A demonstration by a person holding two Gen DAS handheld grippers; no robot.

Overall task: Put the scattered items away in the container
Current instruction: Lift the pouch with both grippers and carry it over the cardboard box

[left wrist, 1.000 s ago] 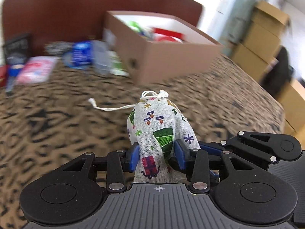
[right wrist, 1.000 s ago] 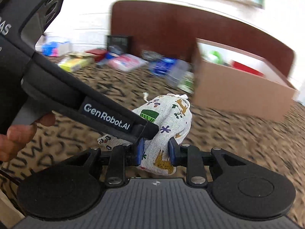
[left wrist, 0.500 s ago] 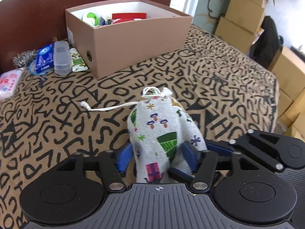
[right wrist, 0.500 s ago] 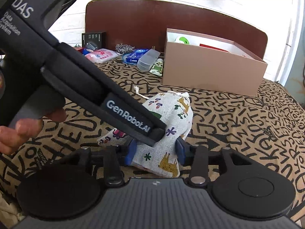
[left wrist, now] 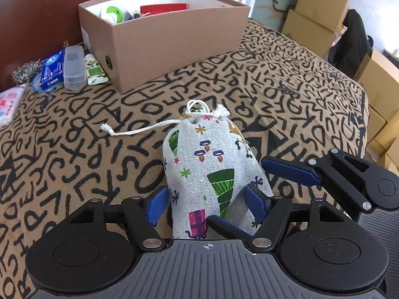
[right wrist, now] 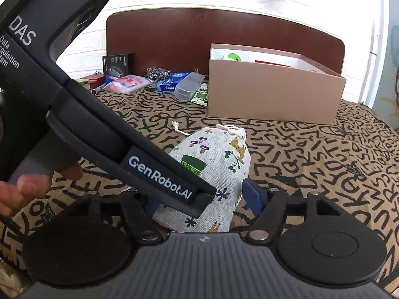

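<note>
A small drawstring pouch (left wrist: 212, 174) of pale, coarse-woven cloth is lying on the patterned bedspread (left wrist: 286, 94), in front of the open cardboard box (left wrist: 174, 42) and well apart from it. Its print is showing green trees, a pink gift box, purple stars and small brown figures; in the right wrist view the same pouch (right wrist: 219, 159) is also showing a tan animal and a green leafy sprig. Its neck is gathered tight and pointing toward the box, with a white cord (left wrist: 139, 130) trailing off to the pouch's left and ending in a knot on the bedspread.

The left gripper (left wrist: 207, 201) is straddling the pouch's near end; its jaws have just been opening, and the blue pads (left wrist: 157, 203) are now standing clear of the cloth, released. The right gripper (right wrist: 199, 199) is straddling the same pouch from the other side; its jaws have just been opening too, and the one blue pad in sight is standing off the fabric, so it is loose as well. The left tool's black body is crossing the right wrist view, with a hand (right wrist: 32, 186) gripping its handle.

Beside the box's left end, a clear plastic case (left wrist: 73, 67), a blue packet (left wrist: 51, 69) and a steel scourer (left wrist: 26, 71) are lying against the headboard (right wrist: 174, 39).
</note>
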